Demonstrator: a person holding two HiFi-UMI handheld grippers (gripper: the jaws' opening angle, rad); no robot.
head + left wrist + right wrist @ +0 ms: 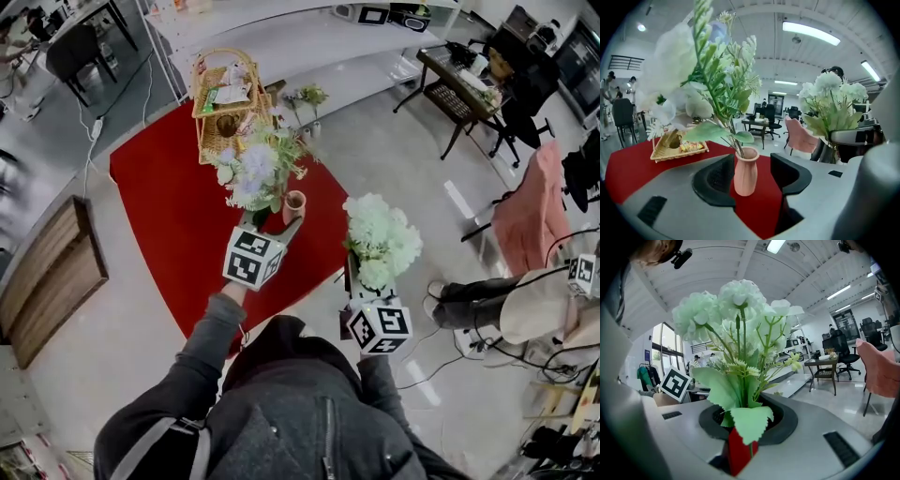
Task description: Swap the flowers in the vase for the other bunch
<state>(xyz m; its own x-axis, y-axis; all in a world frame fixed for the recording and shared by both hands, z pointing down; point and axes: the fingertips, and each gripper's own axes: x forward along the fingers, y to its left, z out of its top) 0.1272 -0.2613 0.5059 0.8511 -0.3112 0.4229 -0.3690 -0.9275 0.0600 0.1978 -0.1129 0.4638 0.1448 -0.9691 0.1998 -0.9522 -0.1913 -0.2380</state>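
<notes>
Left gripper: jaws are spread wide and nothing is gripped. The pink vase is seen standing between them. A clear gap is visible at the right pad, and the left pad sits just beside the vase wall without squeezing it.

The vase is upright on the red mat, near the mat's 3 o'clock edge in the head view. The mixed bunch of white, pale blue and green is seated in it. Its stems enter the neck, and its heads are spread toward 10–11 o'clock of the vase in the head view.

Right gripper: jaws are closed round the stems of the white-green bunch. The bunch is held upright, with leaves draped over the jaw front. Red is glimpsed under the jaws.

In the head view this held bunch is at 4 o'clock of the vase, near it but apart, and off the mat over grey floor. In the left gripper view it is seen at 2 o'clock of the vase.

A wicker basket is placed on the mat at 11 o'clock of the vase, beyond the mixed bunch, with small items inside.

A pink chair is noted at 3 o'clock, well apart.
</notes>
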